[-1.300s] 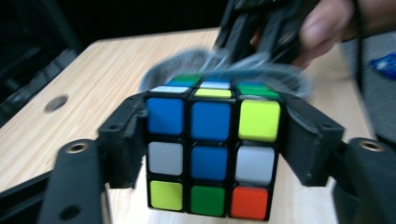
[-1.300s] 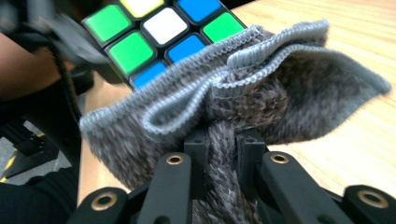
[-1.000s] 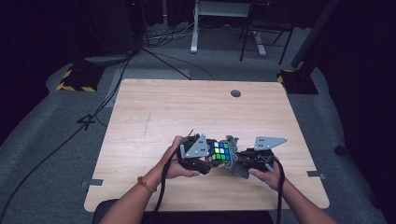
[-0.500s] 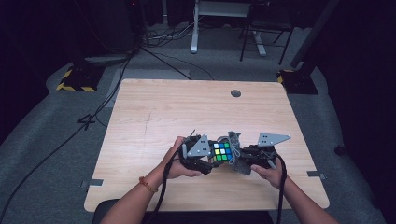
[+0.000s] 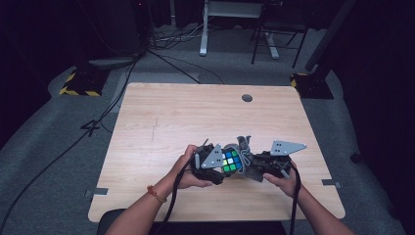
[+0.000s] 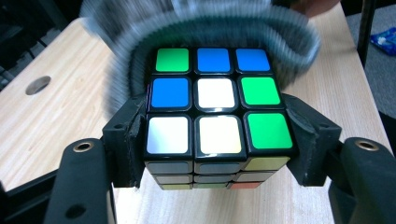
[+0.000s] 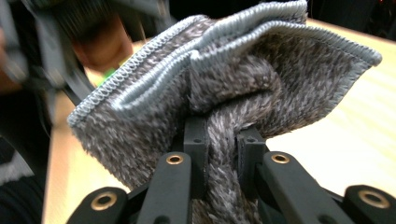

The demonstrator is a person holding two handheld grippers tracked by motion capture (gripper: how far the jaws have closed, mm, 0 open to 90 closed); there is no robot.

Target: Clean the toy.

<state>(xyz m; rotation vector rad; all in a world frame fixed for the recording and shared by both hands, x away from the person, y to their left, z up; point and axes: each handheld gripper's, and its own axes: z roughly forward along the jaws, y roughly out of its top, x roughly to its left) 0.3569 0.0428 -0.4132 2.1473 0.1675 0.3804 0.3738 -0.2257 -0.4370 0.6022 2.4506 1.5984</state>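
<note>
A scrambled puzzle cube (image 6: 215, 107) with green, blue and white stickers on top sits clamped between the jaws of my left gripper (image 6: 212, 149), just above the wooden table. In the high view the cube (image 5: 231, 160) shows between both hands near the table's front edge, with my left gripper (image 5: 220, 164) on its left. My right gripper (image 7: 219, 154) is shut on a bunched grey cloth (image 7: 224, 79). That cloth (image 6: 224, 23) curls blurred around the cube's far side. From above, the right gripper (image 5: 250, 164) and the cloth (image 5: 243, 145) sit against the cube's right side.
The light wooden table (image 5: 195, 117) has a round cable hole (image 5: 247, 98) at its far side. Dark floor, cables and chair legs lie beyond the far edge. A blue packet (image 6: 384, 39) lies on the floor off the table's side.
The right gripper with the cloth has shifted slightly against the cube; its grey top plate has tilted. The left gripper and the cube stay where they were.
</note>
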